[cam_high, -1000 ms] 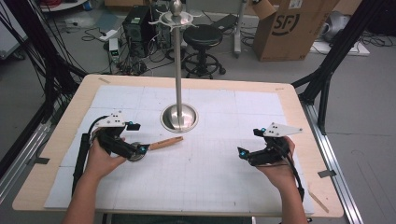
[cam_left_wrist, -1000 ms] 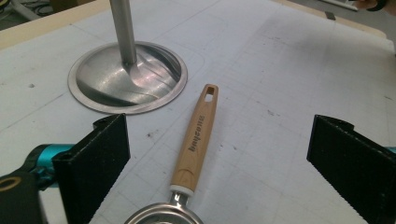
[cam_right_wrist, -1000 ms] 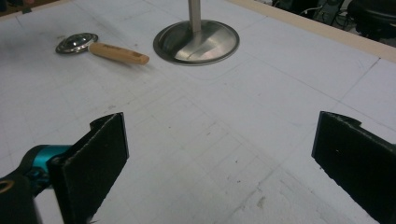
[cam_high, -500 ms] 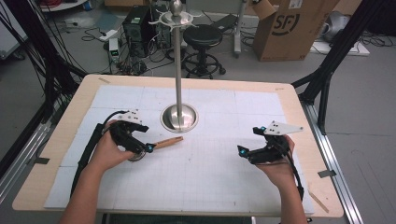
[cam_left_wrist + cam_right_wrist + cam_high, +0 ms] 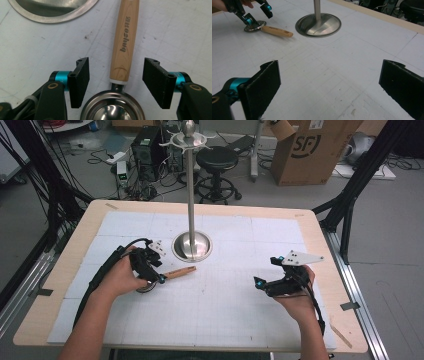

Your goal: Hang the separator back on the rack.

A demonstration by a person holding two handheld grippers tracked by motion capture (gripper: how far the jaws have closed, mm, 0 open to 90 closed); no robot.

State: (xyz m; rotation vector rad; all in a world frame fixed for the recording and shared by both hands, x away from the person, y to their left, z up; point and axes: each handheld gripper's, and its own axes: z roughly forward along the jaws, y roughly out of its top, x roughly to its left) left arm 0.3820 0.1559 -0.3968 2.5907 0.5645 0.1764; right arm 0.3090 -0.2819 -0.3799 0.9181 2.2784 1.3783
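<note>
Between left gripper pads — ladle handle

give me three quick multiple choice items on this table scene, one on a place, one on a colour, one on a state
1. Where does the wooden-handled steel measuring scoop lie?
A. beside the round steel base of the pole stand
B. at the table's right edge
C. hung on the pole

2. What colour are the rollers behind the jaws of the left gripper?
A. red
B. turquoise
C. yellow

3. How do the left gripper's jaws stand?
A. clamped on the handle
B. either side of the handle, gaps showing
C. shut on nothing

Key: 1 A, the base's rim lies just beyond the handle in the left gripper view. 2 B, turquoise cylinders sit behind both pads. 3 B, the jaws have just been closing with the handle between them, and bare table shows on each side.
</note>
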